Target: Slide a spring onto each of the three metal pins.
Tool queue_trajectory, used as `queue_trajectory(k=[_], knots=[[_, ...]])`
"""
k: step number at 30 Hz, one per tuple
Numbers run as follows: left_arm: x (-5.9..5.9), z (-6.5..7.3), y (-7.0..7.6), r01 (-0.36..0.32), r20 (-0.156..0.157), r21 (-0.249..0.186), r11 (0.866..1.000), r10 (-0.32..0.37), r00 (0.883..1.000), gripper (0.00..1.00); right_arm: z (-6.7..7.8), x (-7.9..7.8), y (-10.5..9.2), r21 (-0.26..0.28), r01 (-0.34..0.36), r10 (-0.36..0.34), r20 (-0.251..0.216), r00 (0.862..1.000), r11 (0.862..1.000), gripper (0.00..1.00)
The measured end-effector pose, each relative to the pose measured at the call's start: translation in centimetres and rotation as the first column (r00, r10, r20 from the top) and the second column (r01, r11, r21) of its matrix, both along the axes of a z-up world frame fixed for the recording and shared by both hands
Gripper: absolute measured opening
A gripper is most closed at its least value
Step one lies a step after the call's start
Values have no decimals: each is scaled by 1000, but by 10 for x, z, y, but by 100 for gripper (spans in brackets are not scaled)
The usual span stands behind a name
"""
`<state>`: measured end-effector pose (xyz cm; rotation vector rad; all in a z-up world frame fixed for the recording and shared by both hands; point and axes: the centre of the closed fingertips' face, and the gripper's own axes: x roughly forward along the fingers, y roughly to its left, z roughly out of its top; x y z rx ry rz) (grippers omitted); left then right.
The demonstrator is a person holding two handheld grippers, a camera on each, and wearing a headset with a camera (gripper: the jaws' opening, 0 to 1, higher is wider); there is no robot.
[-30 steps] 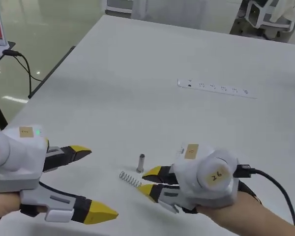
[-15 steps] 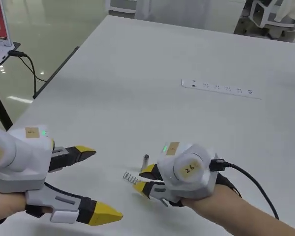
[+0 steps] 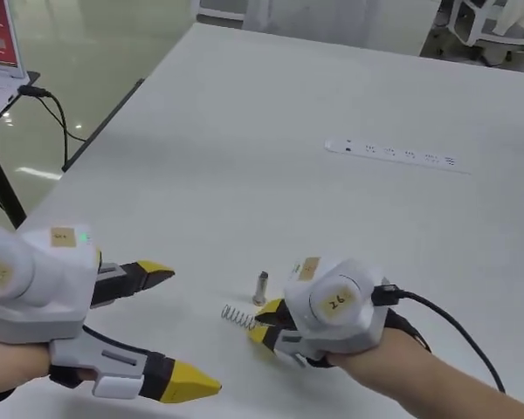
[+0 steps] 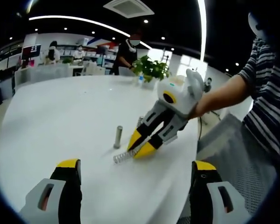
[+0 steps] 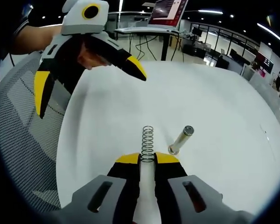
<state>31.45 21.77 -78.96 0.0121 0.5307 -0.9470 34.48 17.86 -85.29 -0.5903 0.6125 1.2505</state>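
Left gripper (image 3: 190,328): well to the left of the pin, jaws spread wide, nothing between them.
Spring (image 3: 237,315): lying flat on the table (image 3: 271,131), just left of the pin and nearer the person. Its far end is free and its near end sits between the right gripper's tips.
Pin (image 3: 261,287): stands upright on the table, close beside the spring but apart from it.
Right gripper (image 3: 264,319): just on the person's side of the pin, jaws drawn nearly together and pinching the spring's near end.
Long axis: the spring runs level, from the right gripper's tips out toward the left gripper, while the pin's axis is vertical.
Key relation: likely the spring must be lifted, tipped upright and brought over the pin's top.
Nearer hand: the right, already beside the pin.
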Motion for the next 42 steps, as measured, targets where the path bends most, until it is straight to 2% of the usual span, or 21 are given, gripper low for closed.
queue_trajectory(k=[2, 7, 10, 16, 22, 28, 34, 38, 42], knots=[[0, 0, -1, 3, 2, 2, 1000, -3, 1000, 95, 6, 1, -3, 6, -5, 5, 15, 1000, 1000, 8], [0, 0, -6, 18, -1, 1, 1000, -18, 1000, 95, 20, 1, -12, 34, 10, -10, -1, 1000, 999, 8], [-2, 1, -11, 34, -2, -2, 999, -34, 999, 94, 31, -2, -18, 54, -3, 3, 1, 1000, 999, 8], [-5, 1, -20, 74, -7, 2, 997, -74, 997, 92, 44, -8, -32, 59, -33, 32, 5, 999, 998, 8], [-4, 3, -31, 99, -9, -15, 995, -99, 995, 87, 49, -20, -48, 18, -140, 139, 54, 989, 990, 8], [-9, 3, -46, 153, -18, -26, 988, -153, 988, 80, 52, -32, -63, -9, -223, 223, 90, 971, 975, 8], [-12, 4, -61, 211, -13, -28, 977, -212, 977, 72, 57, -39, -73, -9, -255, 255, 100, 962, 967, 8], [-12, 11, -70, 253, 2, -39, 967, -253, 968, 64, 63, -41, -76, 14, -245, 243, 98, 965, 969, 8], [-9, 19, -78, 293, 15, -50, 955, -292, 956, 49, 68, -41, -77, 31, -237, 233, 99, 967, 971, 8]])
